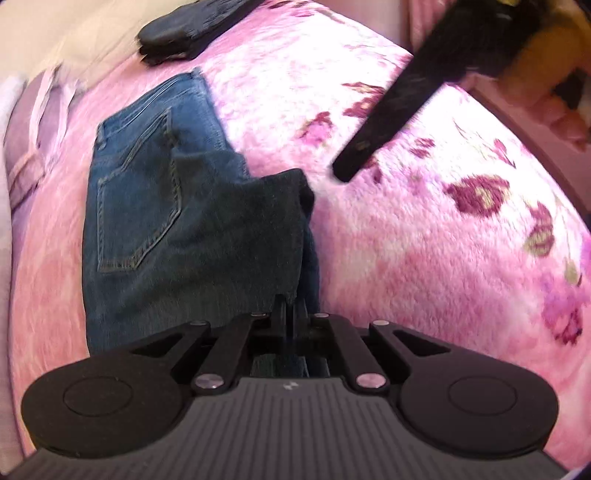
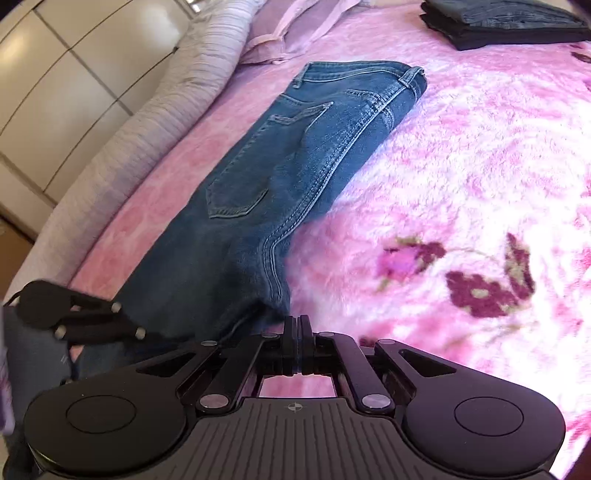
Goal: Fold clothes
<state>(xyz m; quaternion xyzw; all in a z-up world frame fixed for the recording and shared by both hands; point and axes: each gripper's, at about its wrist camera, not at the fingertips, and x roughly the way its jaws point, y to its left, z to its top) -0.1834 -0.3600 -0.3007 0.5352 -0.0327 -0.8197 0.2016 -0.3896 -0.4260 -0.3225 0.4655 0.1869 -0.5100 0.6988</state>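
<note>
1. A pair of blue jeans lies on a bed covered by a fluffy pink blanket with dark red flower patterns. In the right wrist view the jeans run from the waistband at about 12 o'clock down to 7 o'clock, folded lengthwise with a back pocket facing up.

2. The left gripper has its fingers closed together on the denim: a raised fold of the jeans sits just ahead of them, its dark inner side turned toward the camera, and the cloth edge meets the fingertips at 6 o'clock of that fold.

3. The right gripper has its fingers pressed together with almost no gap; the lower end of the jeans touches their tips, and they appear to pinch the denim edge, though the exact contact is partly hidden.

4. In the right wrist view the left gripper shows at 8 o'clock, by the same end of the jeans.

5. In the left wrist view the right gripper reaches in as a blurred dark bar from 1 o'clock, over the blanket, apart from the jeans.

6. A stack of folded dark clothes rests on the blanket at 1 o'clock in the right wrist view, well apart from the jeans.

7. A pale lilac garment lies at 12 o'clock, near the waistband.

8. A ribbed grey bed edge runs along 10 o'clock.
</note>
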